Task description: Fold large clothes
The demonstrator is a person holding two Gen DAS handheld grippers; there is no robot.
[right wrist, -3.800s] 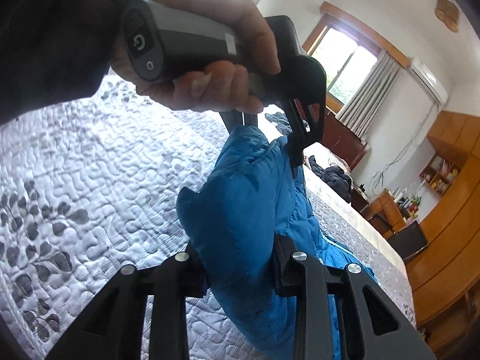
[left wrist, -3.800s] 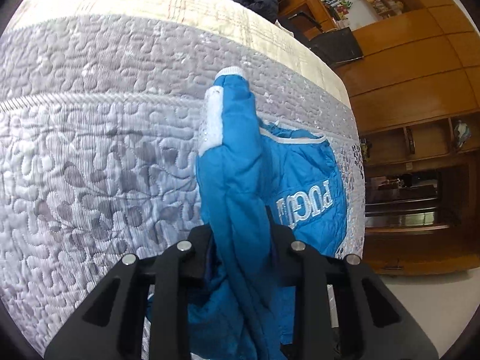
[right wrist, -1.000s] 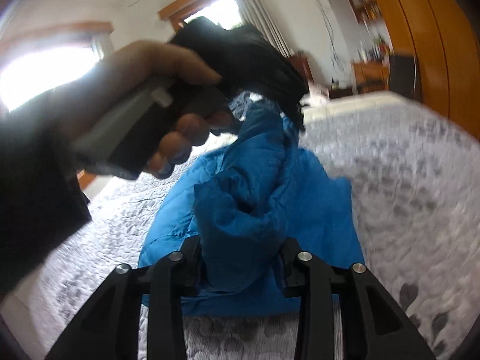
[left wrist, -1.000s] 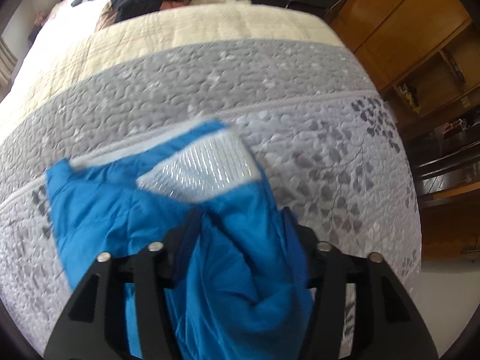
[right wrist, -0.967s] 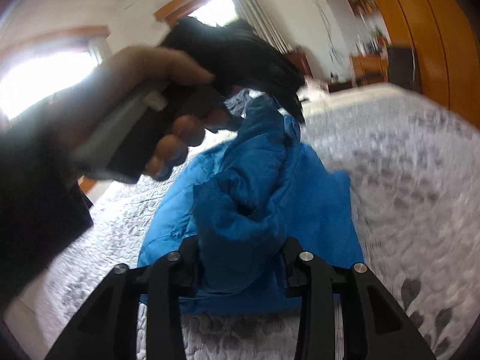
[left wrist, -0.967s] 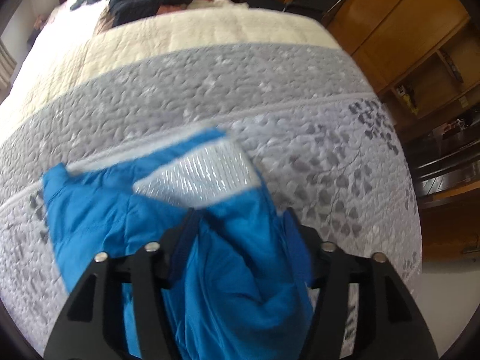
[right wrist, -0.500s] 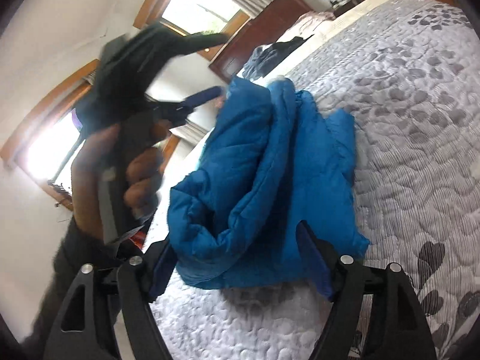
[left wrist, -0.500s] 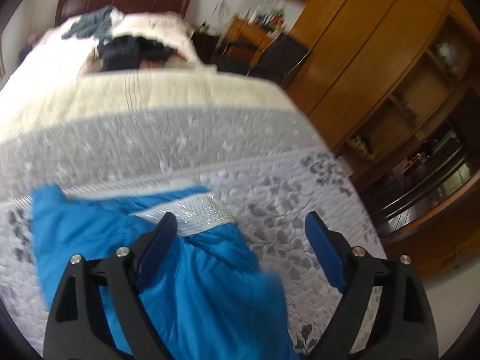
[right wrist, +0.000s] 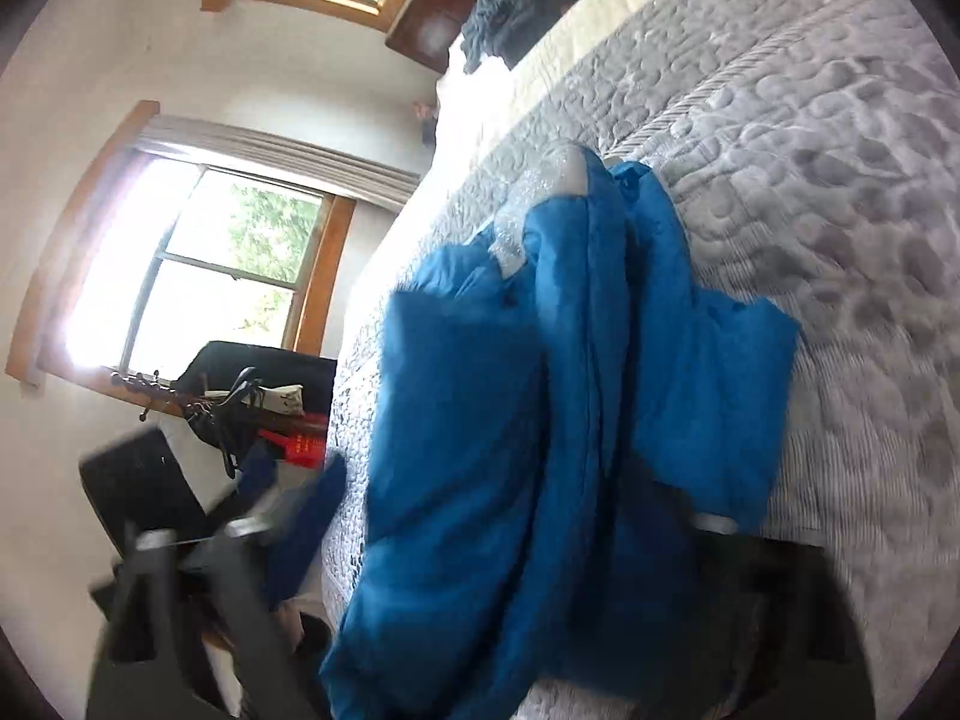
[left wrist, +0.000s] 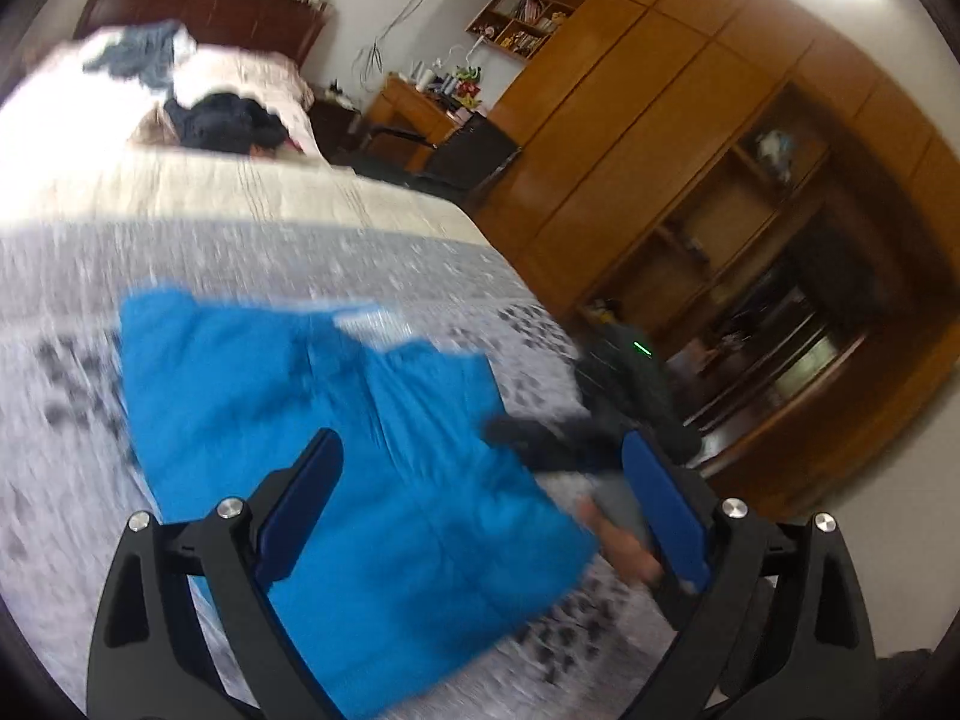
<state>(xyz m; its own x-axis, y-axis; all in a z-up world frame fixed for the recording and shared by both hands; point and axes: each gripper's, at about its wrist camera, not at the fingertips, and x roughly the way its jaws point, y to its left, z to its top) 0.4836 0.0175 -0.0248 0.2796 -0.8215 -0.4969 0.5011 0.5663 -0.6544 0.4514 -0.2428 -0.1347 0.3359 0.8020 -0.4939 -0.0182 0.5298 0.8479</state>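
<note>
— Where was the coat at that moment?

— The bright blue padded quilted jacket [left wrist: 336, 450] lay in a folded heap on the grey-and-white quilted bedspread with the leaf pattern [left wrist: 72, 276], close to the near edge of the bed. A pale silvery lining panel [right wrist: 543, 192] showed at its far end.

— And the left tongs?

— The left gripper [left wrist: 480, 516] hung above the jacket with its two blue-padded fingers [left wrist: 660, 510] spread wide apart and nothing between them.

— The right ones?

— The right gripper [right wrist: 480, 516] was low against the jacket. One blue finger stood out to the side and the other was hidden behind the fabric, so they looked parted, but the shot was blurred. From the left camera it was a dark shape with a small green light [left wrist: 642, 350], beside the jacket's right edge, with the person's hand [left wrist: 624, 546] under it.

— What else was around?

— Dark clothes in a pile [left wrist: 222, 123] at the head of the bed, a tall orange-brown wooden wardrobe with open shelves [left wrist: 690, 138] along one side, and a wood-framed window with grey curtains [right wrist: 198, 276] on the other.
</note>
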